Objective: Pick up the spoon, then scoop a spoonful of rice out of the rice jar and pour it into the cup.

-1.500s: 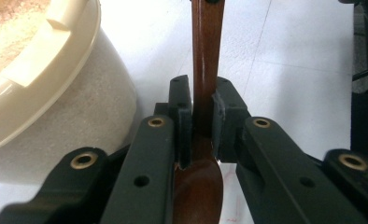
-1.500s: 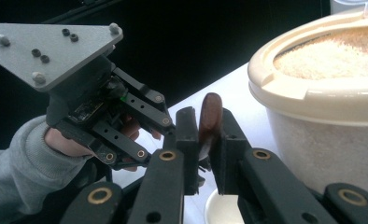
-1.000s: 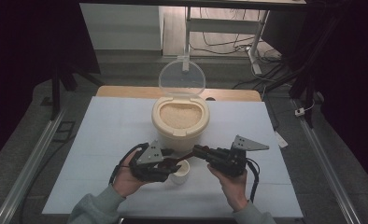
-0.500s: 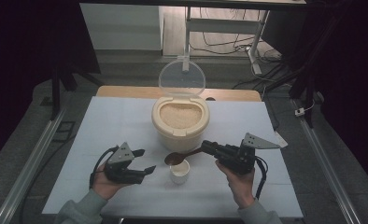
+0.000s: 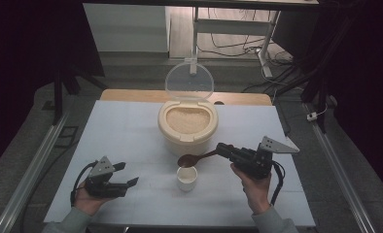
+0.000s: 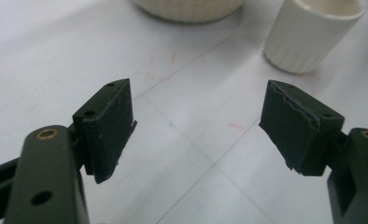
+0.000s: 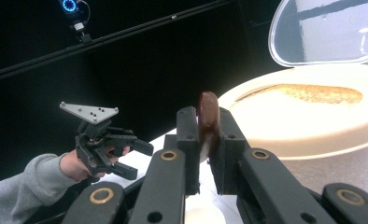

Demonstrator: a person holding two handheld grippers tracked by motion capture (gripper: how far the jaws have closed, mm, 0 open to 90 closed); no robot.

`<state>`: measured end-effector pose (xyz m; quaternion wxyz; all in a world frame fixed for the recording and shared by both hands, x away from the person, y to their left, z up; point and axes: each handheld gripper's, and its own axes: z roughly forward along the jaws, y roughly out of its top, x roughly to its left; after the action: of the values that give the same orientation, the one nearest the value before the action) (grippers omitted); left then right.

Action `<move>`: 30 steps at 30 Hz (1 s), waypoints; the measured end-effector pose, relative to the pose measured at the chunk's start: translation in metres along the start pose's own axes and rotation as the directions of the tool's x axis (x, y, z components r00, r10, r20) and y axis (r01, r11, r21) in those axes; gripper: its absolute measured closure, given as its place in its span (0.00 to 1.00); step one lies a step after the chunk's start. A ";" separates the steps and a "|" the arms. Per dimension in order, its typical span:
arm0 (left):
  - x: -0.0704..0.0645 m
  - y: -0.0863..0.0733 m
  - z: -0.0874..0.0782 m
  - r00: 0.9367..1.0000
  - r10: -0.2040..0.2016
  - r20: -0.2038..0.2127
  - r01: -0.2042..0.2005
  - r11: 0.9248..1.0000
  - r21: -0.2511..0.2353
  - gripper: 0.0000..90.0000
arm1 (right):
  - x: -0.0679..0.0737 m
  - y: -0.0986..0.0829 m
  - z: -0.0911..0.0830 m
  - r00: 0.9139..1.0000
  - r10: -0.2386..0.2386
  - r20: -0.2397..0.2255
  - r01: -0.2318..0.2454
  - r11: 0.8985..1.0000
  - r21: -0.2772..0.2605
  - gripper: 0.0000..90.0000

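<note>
Right gripper (image 5: 222, 148) pinches a brown wooden spoon (image 5: 194, 158) above the white cup (image 5: 186, 178); left gripper (image 5: 129, 183) gapes near the table's (image 5: 121, 126) front-left corner

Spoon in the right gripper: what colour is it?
Dark brown. The spoon, clamped in the right gripper, shows best in the high view.

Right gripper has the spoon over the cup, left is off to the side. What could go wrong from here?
1. The small white cup stands free; the left gripper is open and apart from it. A knock from the wooden spoon could tip it.
2. The right gripper pinches the spoon at the far end of its handle, so the spoon might swivel in the jaws and spill.
3. The cup's mouth is narrow, so rice from the rice container may land on the white table.
</note>
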<state>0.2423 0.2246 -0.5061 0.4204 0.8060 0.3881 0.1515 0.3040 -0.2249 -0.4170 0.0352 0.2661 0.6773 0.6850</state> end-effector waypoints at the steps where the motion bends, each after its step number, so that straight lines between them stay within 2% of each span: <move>1: 0.001 -0.002 0.000 1.000 -0.003 -0.001 0.003 1.000 0.005 0.28 | 0.000 0.000 -0.001 1.000 0.002 0.001 -0.002 1.000 -0.002 0.92; 14: 0.007 -0.009 0.001 1.000 -0.028 0.004 0.028 0.999 0.019 0.27 | 0.002 0.008 -0.005 1.000 -0.017 0.011 0.018 1.000 -0.023 0.92; 22: 0.008 -0.008 0.000 1.000 -0.030 -0.002 0.030 0.999 0.018 0.26 | 0.002 0.025 -0.009 0.999 -0.037 0.023 0.039 0.996 -0.075 0.92; 26: 0.007 -0.008 0.002 1.000 -0.031 0.004 0.030 0.999 0.029 0.24 | -0.004 0.045 -0.009 0.997 -0.038 0.070 0.046 0.992 -0.115 0.92; 30: 0.007 -0.008 0.004 0.999 -0.036 0.002 0.036 0.999 0.038 0.22 | -0.013 0.061 -0.005 0.988 -0.050 0.144 0.068 0.990 -0.123 0.92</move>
<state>0.2447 0.2303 -0.5152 0.4081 0.8071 0.4046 0.1355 0.3327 -0.2396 -0.3630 0.1201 0.2907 0.6356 0.7051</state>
